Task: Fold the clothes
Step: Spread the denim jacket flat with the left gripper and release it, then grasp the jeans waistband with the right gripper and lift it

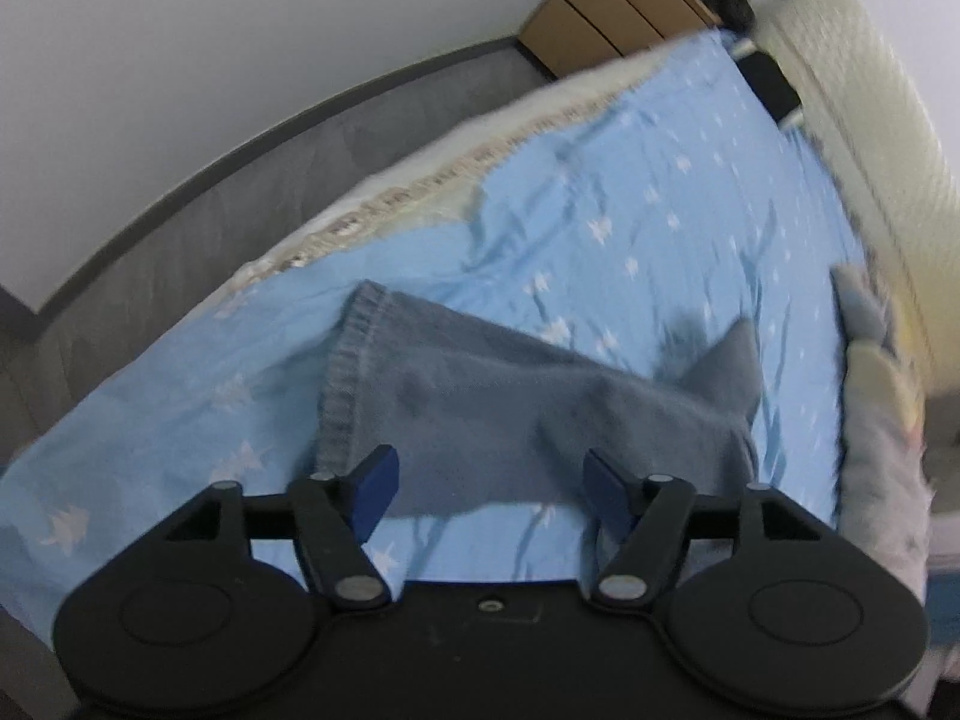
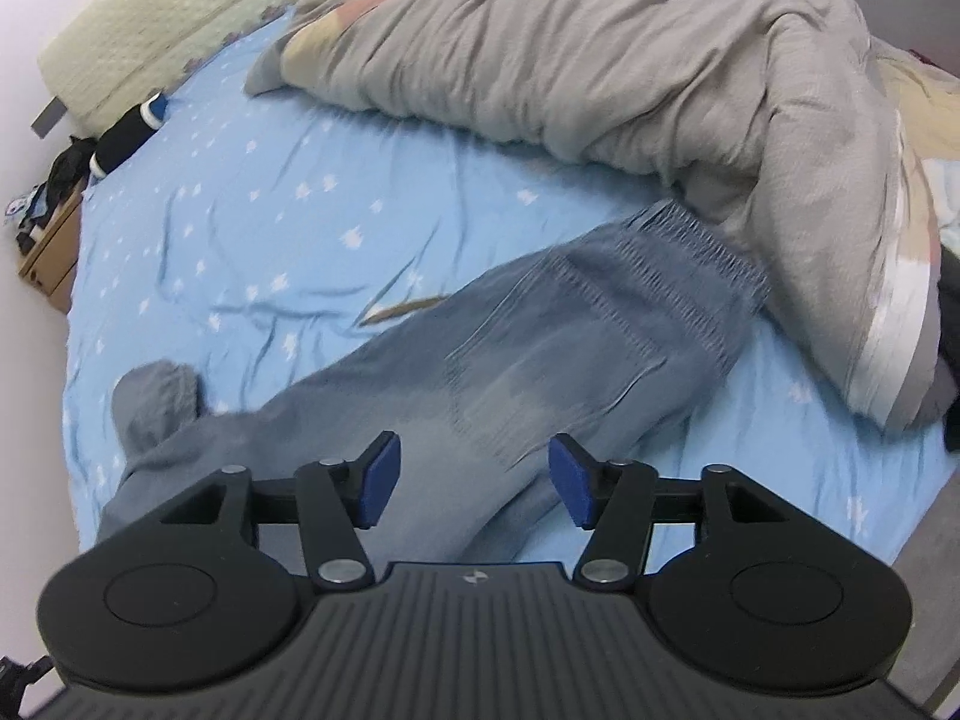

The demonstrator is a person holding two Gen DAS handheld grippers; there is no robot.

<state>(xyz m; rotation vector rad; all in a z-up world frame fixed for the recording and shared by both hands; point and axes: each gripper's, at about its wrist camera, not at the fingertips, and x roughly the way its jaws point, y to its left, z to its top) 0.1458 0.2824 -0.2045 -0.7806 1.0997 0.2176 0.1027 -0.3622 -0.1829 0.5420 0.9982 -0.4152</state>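
A pair of blue jeans lies stretched across a bed covered by a light blue sheet printed with white stars. In the right wrist view the jeans run from the elastic waistband at centre right down to the lower left of the frame, where a leg is bunched into a small hump. The right claw hovers over the thigh part with its blue pads spread wide and nothing between them. A rumpled grey duvet fills the upper right of that frame, its edge just beside the waistband, crowding that end of the garment. A dark rolled item sits at the sheet's edge in the upper left, near a pale headboard.

In the left wrist view the hemmed cuff of one leg sits at centre frame, the leg trailing to the right. The left claw is open too, poised over the leg near the cuff, gripping nothing. Grey floor and a brown cabinet show in the upper part of the frame, beyond the bed's edge, and the duvet's end intrudes at the right edge
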